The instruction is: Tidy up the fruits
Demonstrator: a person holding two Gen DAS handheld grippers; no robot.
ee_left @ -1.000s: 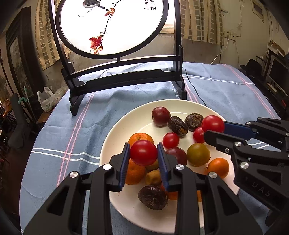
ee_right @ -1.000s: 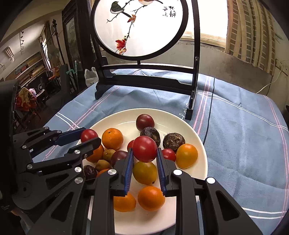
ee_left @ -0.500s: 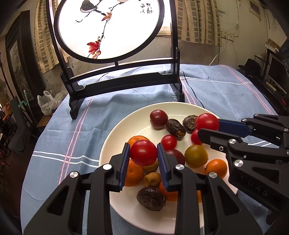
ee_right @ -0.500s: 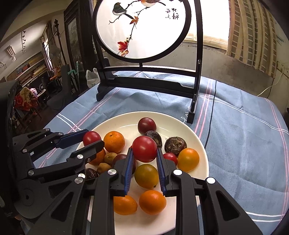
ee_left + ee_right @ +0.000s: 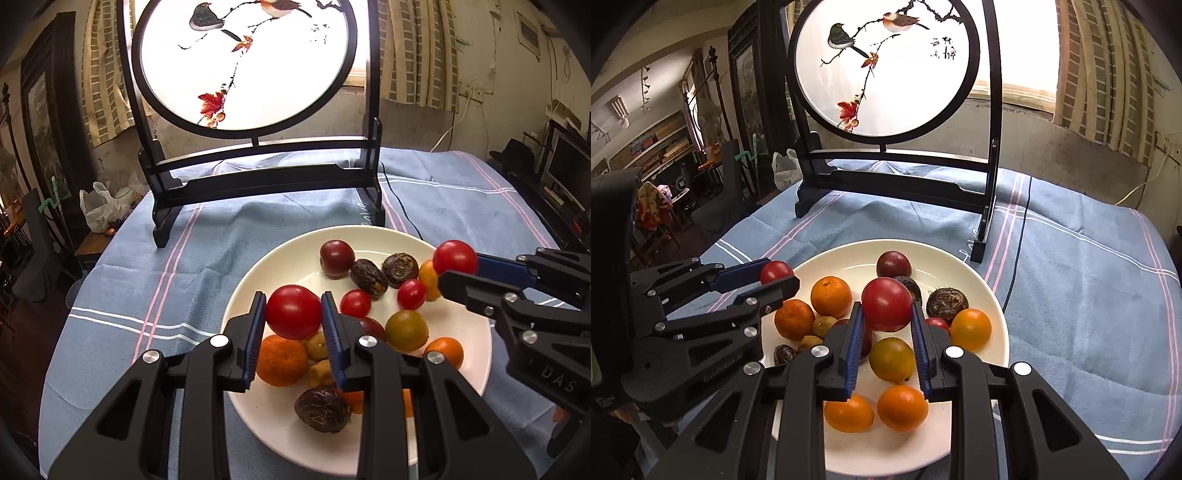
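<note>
A white plate point(image 5: 280, 266) point(image 5: 964, 258) on the blue cloth holds oranges, small red tomatoes, dark wrinkled fruits, a plum and a green-yellow fruit. My left gripper point(image 5: 293, 314) is shut on a red tomato point(image 5: 293, 311) and holds it above the plate's left side; it also shows in the right wrist view point(image 5: 777, 275). My right gripper point(image 5: 886, 314) is shut on another red tomato point(image 5: 886, 308) above the plate's middle; it also shows in the left wrist view point(image 5: 456, 264) with its tomato point(image 5: 455, 257).
A round painted screen on a black stand point(image 5: 258, 177) point(image 5: 897, 173) stands behind the plate. A black cable point(image 5: 400, 206) runs from it past the plate's rim. Blue striped cloth point(image 5: 1089, 277) covers the table. Room furniture lies beyond the table edges.
Both grippers have lifted and drawn back a little with their tomatoes; the plate and screen sit lower and farther in view. Grips are unchanged.
</note>
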